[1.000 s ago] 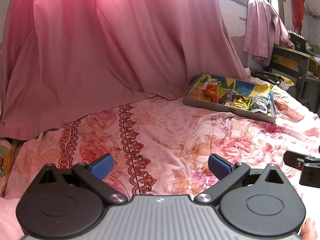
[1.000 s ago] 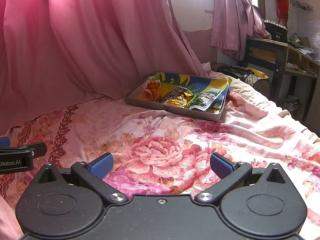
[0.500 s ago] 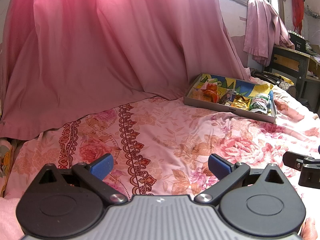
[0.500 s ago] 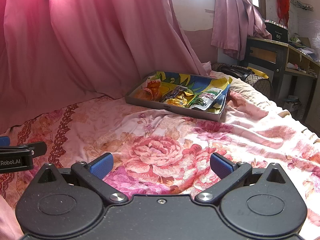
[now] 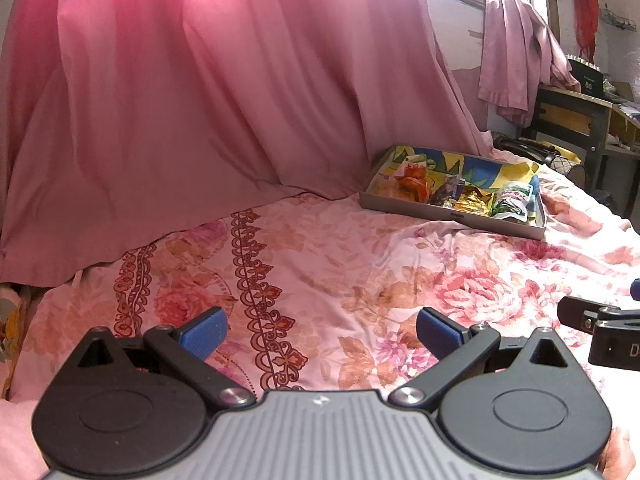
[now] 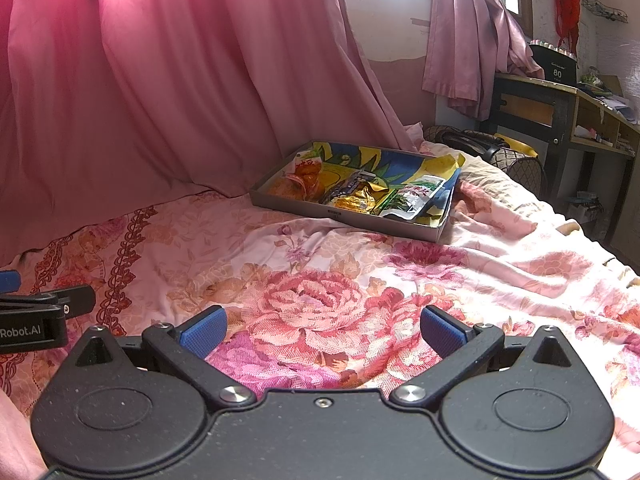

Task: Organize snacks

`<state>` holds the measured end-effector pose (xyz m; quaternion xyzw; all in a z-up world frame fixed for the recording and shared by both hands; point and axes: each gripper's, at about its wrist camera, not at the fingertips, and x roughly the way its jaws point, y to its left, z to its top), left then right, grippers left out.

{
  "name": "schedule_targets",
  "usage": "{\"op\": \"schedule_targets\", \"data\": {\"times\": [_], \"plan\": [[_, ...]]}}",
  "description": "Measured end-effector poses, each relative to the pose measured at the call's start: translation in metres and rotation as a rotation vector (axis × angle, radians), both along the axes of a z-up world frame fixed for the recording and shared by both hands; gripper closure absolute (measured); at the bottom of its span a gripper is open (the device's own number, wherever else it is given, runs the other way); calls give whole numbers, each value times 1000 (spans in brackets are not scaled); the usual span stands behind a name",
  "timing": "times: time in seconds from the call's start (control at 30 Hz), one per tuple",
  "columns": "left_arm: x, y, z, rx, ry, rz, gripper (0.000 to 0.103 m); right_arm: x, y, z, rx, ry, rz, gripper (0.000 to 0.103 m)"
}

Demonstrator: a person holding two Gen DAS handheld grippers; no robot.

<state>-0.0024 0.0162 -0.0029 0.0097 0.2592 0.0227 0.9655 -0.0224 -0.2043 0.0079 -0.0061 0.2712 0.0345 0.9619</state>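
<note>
A shallow grey cardboard tray (image 5: pixel 448 213) (image 6: pixel 340 214) with a bright blue-and-yellow lining lies far off on the flowered bedsheet. Inside it lie an orange snack packet (image 5: pixel 412 178) (image 6: pixel 306 172), a gold packet (image 5: pixel 474 202) (image 6: pixel 358 200) and a green-and-white packet (image 5: pixel 514 200) (image 6: pixel 416 196). My left gripper (image 5: pixel 320 334) hangs open low over the sheet, nothing between its blue pads. My right gripper (image 6: pixel 322 332) is likewise open and empty, well short of the tray. Each gripper shows at the edge of the other's view.
A pink curtain (image 5: pixel 200 100) drapes down onto the bed behind and left of the tray. A dark wooden desk (image 6: pixel 560 120) with clutter stands at the right past the bed edge. A dark bag (image 6: pixel 500 152) lies behind the tray.
</note>
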Motion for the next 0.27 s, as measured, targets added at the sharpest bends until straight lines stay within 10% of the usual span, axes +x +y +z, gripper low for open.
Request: {"op": "schedule_targets", "data": {"times": [0.27], "plan": [[0,0,0,2,6,4,0,1,1,0,-1,1,0,1]]}}
